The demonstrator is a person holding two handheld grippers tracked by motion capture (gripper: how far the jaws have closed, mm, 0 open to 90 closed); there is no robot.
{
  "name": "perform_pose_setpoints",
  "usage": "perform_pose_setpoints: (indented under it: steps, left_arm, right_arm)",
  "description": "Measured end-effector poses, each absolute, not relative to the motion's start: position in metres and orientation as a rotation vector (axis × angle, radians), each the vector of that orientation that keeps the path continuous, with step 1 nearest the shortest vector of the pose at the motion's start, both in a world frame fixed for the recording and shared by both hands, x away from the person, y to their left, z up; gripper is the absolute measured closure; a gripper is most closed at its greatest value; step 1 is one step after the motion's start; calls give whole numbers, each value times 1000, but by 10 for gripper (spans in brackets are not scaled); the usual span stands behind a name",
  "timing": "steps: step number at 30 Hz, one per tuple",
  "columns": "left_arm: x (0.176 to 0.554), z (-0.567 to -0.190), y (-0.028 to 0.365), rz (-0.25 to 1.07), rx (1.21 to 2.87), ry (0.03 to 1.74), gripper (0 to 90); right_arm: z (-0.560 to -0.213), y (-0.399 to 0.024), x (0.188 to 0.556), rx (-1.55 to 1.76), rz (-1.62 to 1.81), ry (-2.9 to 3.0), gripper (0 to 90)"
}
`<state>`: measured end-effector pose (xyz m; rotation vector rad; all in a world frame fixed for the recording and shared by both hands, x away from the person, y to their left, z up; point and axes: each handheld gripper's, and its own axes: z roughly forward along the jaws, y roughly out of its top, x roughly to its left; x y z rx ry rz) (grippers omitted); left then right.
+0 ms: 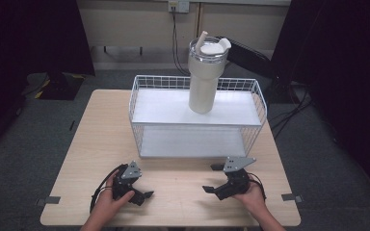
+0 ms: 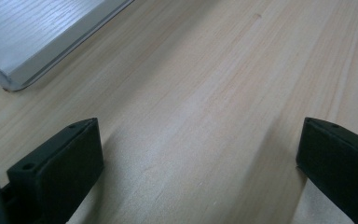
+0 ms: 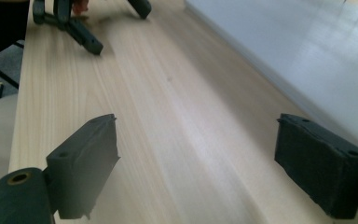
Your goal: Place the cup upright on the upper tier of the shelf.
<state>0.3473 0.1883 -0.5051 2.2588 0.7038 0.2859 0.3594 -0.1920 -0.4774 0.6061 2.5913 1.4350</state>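
Light wooden desk (image 1: 91, 144), near edge: both hand-held grippers low over it, nothing picked up yet, so the work looks to be at its very start.

White wire two-tier shelf rack (image 1: 136, 103) stands ahead of both hand-held grippers, near but apart from them; its white lower board runs just beyond the jaws in both gripper views.

Tall cream tumbler with clear lid and straw (image 1: 204, 79) stands upright on the rack's top tier, farther ahead and above, somewhat closer to the right hand-held gripper's side. Untouched. As the one loose item, it is likely what gets handled; reach, grasp and move are all left to do.

Left hand-held gripper (image 1: 142, 196): jaws spread wide, bare desk between them, holding nothing.

Right hand-held gripper (image 1: 212, 179): jaws also wide apart, empty, tips pointing inward toward the left one, well apart from it.

Judgement: nothing done so far. Next would be lifting a hand-held gripper up and forward to the tumbler body.
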Motion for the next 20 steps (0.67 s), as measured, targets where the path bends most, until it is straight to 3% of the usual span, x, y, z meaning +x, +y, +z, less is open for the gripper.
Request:
perform_pose_setpoints:
  steps: [20]
  left_arm:
    - [347,-505,188,285,2258,705,0]
  right_arm:
    - [-501,-192,357,575,1224,2723,111]
